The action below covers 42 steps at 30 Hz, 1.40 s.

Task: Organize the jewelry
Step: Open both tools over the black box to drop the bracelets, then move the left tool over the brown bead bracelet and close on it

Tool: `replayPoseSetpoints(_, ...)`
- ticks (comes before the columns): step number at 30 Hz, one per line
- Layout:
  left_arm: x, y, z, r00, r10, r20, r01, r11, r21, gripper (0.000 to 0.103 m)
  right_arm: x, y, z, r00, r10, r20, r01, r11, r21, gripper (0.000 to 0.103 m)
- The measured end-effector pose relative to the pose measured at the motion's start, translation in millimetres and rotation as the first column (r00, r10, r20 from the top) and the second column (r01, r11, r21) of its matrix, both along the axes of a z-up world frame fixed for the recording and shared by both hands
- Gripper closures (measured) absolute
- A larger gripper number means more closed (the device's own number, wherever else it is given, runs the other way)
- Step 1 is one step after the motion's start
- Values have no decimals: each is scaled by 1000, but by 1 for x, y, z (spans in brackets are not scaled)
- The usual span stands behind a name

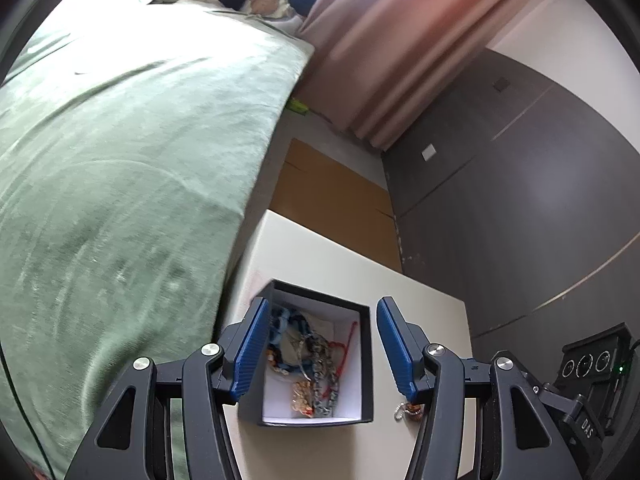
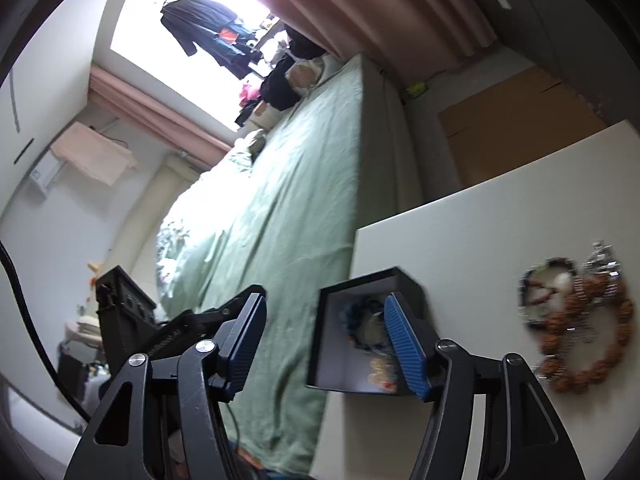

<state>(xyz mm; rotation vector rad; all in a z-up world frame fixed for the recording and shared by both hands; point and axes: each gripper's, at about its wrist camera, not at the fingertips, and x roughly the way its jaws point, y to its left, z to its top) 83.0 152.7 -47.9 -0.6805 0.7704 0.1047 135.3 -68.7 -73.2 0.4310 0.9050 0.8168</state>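
A black box [image 1: 320, 294] with a white lining stands open on the white table [image 1: 320, 248]. In it lies a tangle of jewelry [image 1: 316, 364]: blue beads, a silver chain, a red cord and a gold chain. My left gripper [image 1: 323, 305] hangs open just above the box, nothing between its blue pads. A small silver chain with a brown bead [image 1: 408, 410] lies on the table by its right finger. In the right wrist view my right gripper [image 2: 324, 301] is open and empty, its right finger in front of the box [image 2: 400, 280]. To the right lie a brown bead bracelet [image 2: 592, 344], a dark bracelet [image 2: 548, 292] and a silver piece [image 2: 600, 264].
A bed with a green cover [image 1: 120, 160] runs along the table's left side. Flat cardboard [image 1: 332, 192] lies on the floor beyond the table, with a dark wardrobe [image 1: 520, 200] and pink curtains [image 1: 400, 40] behind. The box stands near the table's left edge.
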Motion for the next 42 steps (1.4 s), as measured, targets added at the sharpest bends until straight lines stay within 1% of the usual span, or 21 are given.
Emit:
replayPoseSetpoints(1, 1, -3, 0, 1000, -6, -3, 6, 1000, 3, 44, 0, 0, 0, 1000, 0, 0, 0, 1000, 0, 40)
replayPoseSetpoints(4, 4, -16, -1, 999, -33, -8, 33, 999, 14, 44, 0, -18, 2, 999, -39, -9, 38, 999, -17, 39)
replayPoseSetpoints(6, 6, -26, -1, 998, -55, -10, 55, 998, 23, 44, 0, -35, 5, 996, -83, -9, 83, 995, -53, 38)
replayPoseSetpoints(8, 9, -37, -2, 997, -77, -13, 77, 997, 30, 44, 0, -41, 6, 995, -97, -8, 96, 993, -64, 38)
replayPoseSetpoints(11, 13, -54, 0, 994, -105, -14, 105, 994, 37, 44, 2, -65, 7, 990, -143, -17, 140, 986, -94, 37)
replayPoseSetpoints(16, 22, -87, -2, 986, -163, -16, 164, 985, 57, 44, 7, -93, 4, 978, -204, -38, 197, 969, -152, 37)
replayPoseSetpoints(23, 37, -132, -13, 965, -256, -49, 260, 961, 93, 44, 13, -121, 0, 964, -255, -74, 239, 954, -179, 37)
replayPoseSetpoints(28, 45, -155, -23, 951, -303, -70, 309, 944, 114, 44, 21, -141, -11, 943, -310, -123, 278, 935, -220, 37)
replayPoseSetpoints(31, 49, -169, -29, 943, -320, -87, 329, 935, 132, 44, 24, -152, -18, 929, -334, -157, 295, 928, -229, 37)
replayPoseSetpoints(37, 56, -195, -41, 925, -362, -113, 376, 913, 155, 47, 26, -174, -20, 912, -372, -175, 328, 915, -236, 37)
replayPoseSetpoints(40, 58, -213, -47, 909, -399, -120, 414, 896, 159, 52, 26, -187, -24, 899, -393, -192, 348, 909, -232, 37)
replayPoseSetpoints(42, 60, -227, -52, 897, -424, -124, 440, 884, 161, 52, 26, -195, -24, 892, -406, -199, 362, 905, -226, 37)
